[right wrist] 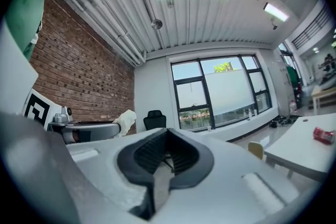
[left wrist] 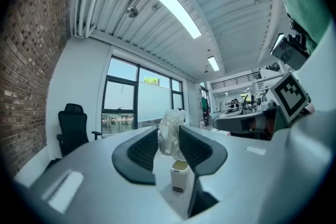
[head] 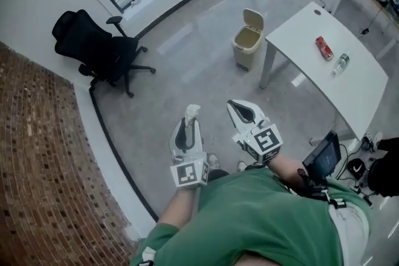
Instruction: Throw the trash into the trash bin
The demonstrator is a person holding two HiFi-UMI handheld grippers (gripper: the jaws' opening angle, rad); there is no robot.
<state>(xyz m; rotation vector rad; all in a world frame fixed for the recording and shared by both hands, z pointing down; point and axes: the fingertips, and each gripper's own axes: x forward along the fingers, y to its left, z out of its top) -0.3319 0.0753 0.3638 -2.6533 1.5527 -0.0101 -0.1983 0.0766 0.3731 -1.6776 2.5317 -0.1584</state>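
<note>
My left gripper [head: 189, 121] is shut on a crumpled white tissue [head: 192, 111] that sticks up past its tips; in the left gripper view the tissue [left wrist: 169, 128] sits pinched between the dark pads [left wrist: 140, 150]. A beige trash bin [head: 247, 40] with its lid swung up stands on the floor ahead, by the table's leg. It shows small below the tissue [left wrist: 179, 176] in the left gripper view. My right gripper [head: 232, 104] is beside the left one, shut with nothing in it [right wrist: 168, 135]. Both are held level in front of a person in a green shirt.
A white table [head: 355, 87] at the right carries a red can [head: 323, 48] and a clear bottle [head: 340, 63]. A black office chair [head: 100, 47] stands by the windows at the left. A brick wall [head: 37, 165] runs along the left. Grey floor lies between me and the bin.
</note>
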